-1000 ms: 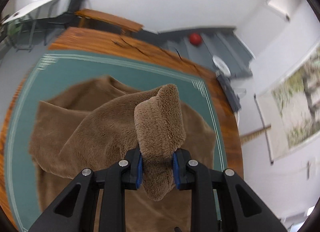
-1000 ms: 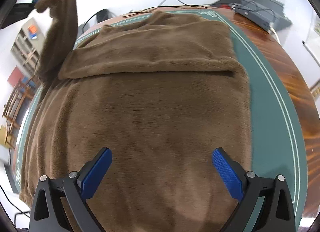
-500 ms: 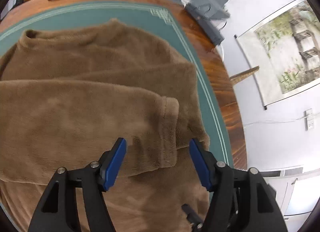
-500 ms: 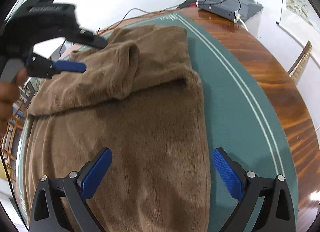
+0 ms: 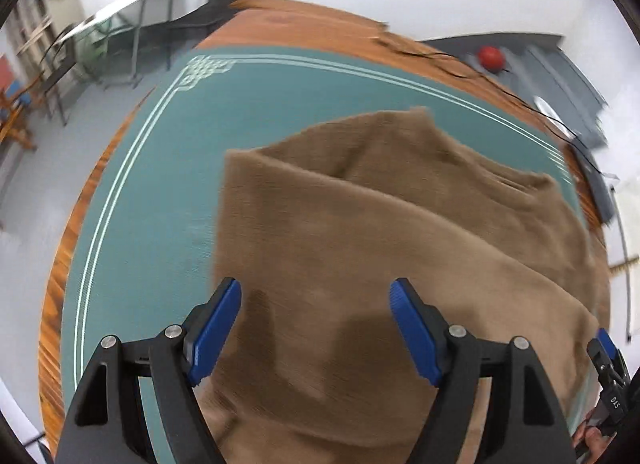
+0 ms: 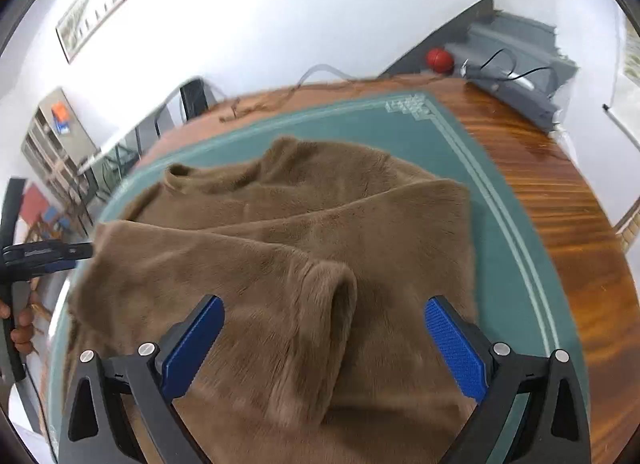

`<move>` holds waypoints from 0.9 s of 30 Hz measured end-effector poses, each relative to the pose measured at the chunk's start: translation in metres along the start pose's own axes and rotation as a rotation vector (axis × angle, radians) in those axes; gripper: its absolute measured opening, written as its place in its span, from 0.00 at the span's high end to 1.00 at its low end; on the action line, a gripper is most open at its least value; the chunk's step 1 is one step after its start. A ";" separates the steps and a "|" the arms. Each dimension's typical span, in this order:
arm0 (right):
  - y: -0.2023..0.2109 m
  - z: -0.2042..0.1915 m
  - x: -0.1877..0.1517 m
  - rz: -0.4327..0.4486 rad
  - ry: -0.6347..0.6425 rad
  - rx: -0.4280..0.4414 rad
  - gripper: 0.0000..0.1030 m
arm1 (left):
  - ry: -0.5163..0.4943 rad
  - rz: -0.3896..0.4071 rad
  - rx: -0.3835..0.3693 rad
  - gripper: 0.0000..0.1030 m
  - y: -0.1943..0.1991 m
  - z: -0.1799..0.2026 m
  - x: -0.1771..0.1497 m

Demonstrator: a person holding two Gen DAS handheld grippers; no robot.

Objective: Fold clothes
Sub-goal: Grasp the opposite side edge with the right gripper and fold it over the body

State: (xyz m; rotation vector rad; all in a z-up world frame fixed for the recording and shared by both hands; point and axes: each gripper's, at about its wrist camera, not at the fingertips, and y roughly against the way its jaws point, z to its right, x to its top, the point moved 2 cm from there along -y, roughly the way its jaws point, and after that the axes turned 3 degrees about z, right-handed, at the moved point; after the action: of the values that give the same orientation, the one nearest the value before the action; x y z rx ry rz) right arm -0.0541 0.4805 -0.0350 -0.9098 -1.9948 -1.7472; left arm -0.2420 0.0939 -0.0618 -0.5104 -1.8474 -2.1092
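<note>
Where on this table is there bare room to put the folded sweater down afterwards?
The widest bare patch is green mat between the brown sweater and the mat's striped border on its left. A narrower green strip runs along the sweater's other side, then bare wooden table. The far corner is crowded with cables and a grey box.

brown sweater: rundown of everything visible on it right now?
The brown sweater looks like plush, fuzzy fleece. It lies on the green mat with its collar at the far end and both sleeves folded across the body; one cuff lies on top, near the middle. It is mostly flat, with soft ridges at the folds. Neither gripper holds it: the left gripper is opening above its near-left part, and the right gripper is open above the cuff.
</note>
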 end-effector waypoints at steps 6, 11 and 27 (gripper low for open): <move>-0.030 -0.009 -0.007 -0.073 0.021 0.019 0.55 | -0.001 -0.033 0.033 0.22 -0.024 -0.008 -0.005; 0.003 -0.002 0.027 0.084 -0.014 -0.005 0.77 | 0.071 -0.005 0.003 0.22 -0.022 -0.010 -0.002; -0.015 0.017 0.038 0.055 0.024 -0.267 0.35 | 0.095 0.057 0.070 0.16 -0.020 -0.025 0.004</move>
State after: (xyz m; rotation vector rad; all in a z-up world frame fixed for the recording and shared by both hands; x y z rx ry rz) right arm -0.0894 0.5052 -0.0251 -1.0093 -1.7303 -2.0152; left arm -0.2561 0.0714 -0.0802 -0.4336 -1.8245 -1.9892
